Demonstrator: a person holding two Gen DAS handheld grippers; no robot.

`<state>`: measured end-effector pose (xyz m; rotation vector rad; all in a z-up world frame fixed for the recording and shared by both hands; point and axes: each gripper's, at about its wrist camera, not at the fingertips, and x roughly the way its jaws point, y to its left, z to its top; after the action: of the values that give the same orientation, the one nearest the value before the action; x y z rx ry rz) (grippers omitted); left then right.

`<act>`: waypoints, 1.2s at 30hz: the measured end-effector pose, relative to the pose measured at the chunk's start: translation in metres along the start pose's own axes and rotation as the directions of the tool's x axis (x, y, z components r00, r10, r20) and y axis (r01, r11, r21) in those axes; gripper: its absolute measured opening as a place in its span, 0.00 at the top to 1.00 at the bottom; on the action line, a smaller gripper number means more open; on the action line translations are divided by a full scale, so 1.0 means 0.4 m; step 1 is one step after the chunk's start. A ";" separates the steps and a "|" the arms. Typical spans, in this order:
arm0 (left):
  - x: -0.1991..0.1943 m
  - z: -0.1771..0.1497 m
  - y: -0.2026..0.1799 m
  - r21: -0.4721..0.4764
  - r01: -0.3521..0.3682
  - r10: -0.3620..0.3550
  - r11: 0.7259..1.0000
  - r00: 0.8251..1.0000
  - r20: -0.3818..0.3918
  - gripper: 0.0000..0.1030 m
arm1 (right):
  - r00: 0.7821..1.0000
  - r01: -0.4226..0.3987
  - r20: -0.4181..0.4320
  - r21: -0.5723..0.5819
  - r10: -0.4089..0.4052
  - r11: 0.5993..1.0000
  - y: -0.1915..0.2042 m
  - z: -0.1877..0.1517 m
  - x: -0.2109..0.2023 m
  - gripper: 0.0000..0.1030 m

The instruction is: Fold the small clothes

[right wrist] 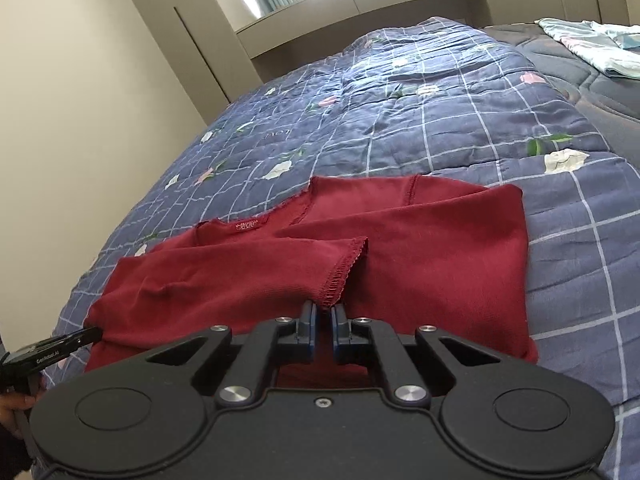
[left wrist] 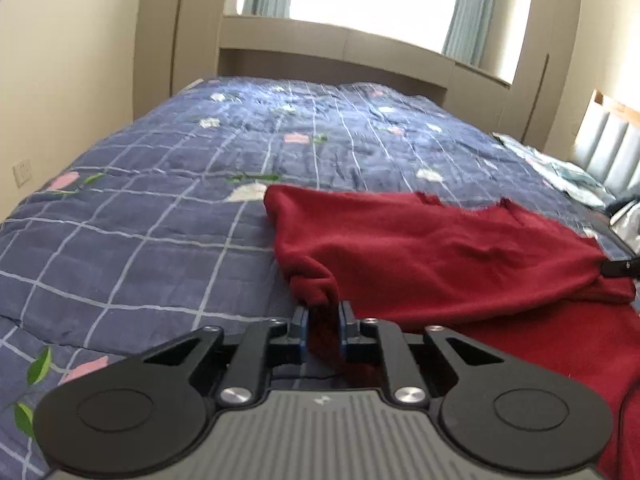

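Lying pinched between both jaws: red garment (right wrist: 400,240)

Each gripper is matte black: the left gripper (left wrist: 323,322) has a ribbed grey body, the right gripper (right wrist: 323,322) a plain black one. Both carry round side discs, silver screws, angular link arms and blue-lined fingertips (right wrist: 339,334).

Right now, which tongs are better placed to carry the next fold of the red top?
Both tongs are shut on the red top. The right tongs pinch a sleeve cuff already laid over the body, so little is left there. The left tongs hold a bunched side edge, so left, probably.
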<state>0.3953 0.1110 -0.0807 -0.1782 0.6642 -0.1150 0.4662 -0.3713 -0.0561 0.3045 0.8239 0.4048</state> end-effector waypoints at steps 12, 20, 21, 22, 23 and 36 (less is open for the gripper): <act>-0.037 -0.005 0.063 -0.253 -0.019 0.013 0.967 1.000 -0.028 0.36 | 0.997 0.066 0.060 -0.140 -0.058 0.988 0.034 -0.035 -0.022 0.66; -0.039 0.013 0.075 -0.242 -0.066 0.066 0.968 0.998 -0.008 0.22 | 0.994 0.096 0.074 -0.178 -0.084 0.979 0.063 0.028 0.068 0.88; -0.043 0.006 0.074 -0.228 -0.063 0.062 0.972 0.998 -0.012 0.22 | 0.993 0.108 0.059 -0.192 -0.098 0.975 0.066 0.028 0.085 0.97; -0.049 -0.003 0.070 -0.206 -0.056 0.055 0.977 0.998 -0.011 0.22 | 0.994 0.106 0.058 -0.196 -0.096 0.975 0.067 0.024 0.095 0.97; -0.056 -0.013 0.065 -0.180 -0.048 0.048 0.983 0.999 -0.008 0.22 | 0.993 0.106 0.063 -0.193 -0.095 0.975 0.065 0.021 0.101 0.97; 0.004 -0.016 0.021 -0.128 -0.080 0.081 0.989 0.997 0.002 0.66 | 0.997 0.077 0.037 -0.121 -0.073 0.990 0.031 0.028 0.105 0.97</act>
<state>0.3928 0.1183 -0.0883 -0.2752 0.6706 0.0058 0.4976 -0.3423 -0.0709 0.1648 0.7730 0.3771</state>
